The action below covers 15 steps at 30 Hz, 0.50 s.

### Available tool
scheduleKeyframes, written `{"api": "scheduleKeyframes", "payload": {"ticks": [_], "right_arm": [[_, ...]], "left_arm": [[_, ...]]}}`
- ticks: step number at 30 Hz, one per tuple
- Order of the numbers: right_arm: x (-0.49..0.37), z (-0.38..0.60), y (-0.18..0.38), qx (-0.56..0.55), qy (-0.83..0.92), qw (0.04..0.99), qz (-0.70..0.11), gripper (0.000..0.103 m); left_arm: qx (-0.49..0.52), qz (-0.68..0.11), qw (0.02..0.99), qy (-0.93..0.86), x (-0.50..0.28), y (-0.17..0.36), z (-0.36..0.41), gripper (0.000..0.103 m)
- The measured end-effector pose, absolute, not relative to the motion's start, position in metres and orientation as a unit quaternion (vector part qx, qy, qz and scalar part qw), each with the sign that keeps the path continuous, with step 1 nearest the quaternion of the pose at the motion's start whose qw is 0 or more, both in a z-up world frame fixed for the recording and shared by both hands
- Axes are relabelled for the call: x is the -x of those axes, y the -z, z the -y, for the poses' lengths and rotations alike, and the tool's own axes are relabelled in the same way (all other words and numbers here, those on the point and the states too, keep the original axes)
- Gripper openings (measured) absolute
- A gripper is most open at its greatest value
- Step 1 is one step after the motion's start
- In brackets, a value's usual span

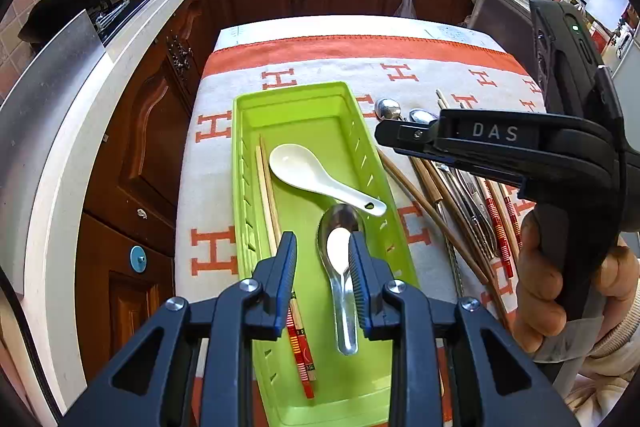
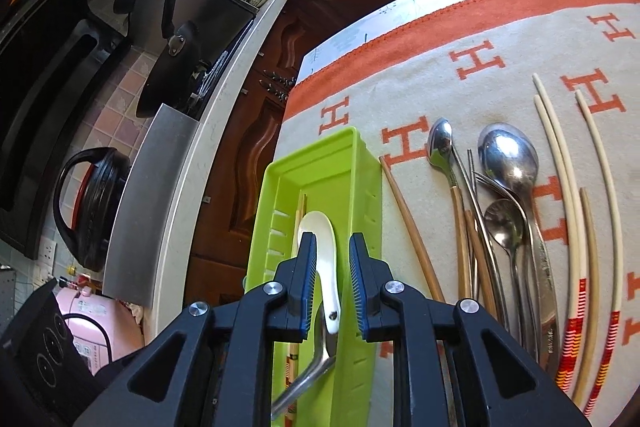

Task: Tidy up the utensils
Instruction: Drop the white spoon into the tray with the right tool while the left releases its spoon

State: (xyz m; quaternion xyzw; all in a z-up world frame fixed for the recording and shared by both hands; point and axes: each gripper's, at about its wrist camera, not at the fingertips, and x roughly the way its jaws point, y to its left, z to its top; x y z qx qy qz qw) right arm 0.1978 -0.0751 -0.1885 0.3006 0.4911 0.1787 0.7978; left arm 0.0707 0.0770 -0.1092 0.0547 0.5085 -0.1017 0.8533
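tray [image 1: 240, 131]: glossy lime plastic
white spoon [image 1: 308, 171]: smooth, glazed, ceramic-looking
metal spoon [image 1: 342, 259]: polished steel, mirror-bright
cloth [image 1: 216, 187]: matt woven fabric on the surface
chopsticks [image 2: 560, 163]: pale, smooth, painted ends, right of frame

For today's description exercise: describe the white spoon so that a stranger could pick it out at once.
Start at the lime-green tray on the orange-lettered cloth. Inside it, the white spoon lies diagonally between the chopsticks along one wall and the metal spoon. It is the tray's only white, short-handled utensil, with a hole in its handle end.
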Motion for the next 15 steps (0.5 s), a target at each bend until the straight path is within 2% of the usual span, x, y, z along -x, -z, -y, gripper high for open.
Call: {"api": "scheduleKeyframes", "payload": {"ticks": [15], "right_arm": [[-0.162,0.091,0.160,-0.252,-0.174,0.824,-0.477,0.017]], "left_arm": [[-0.051,-0.508,0.855,0.090,-0.056,0.101,-0.068,0.026]]}}
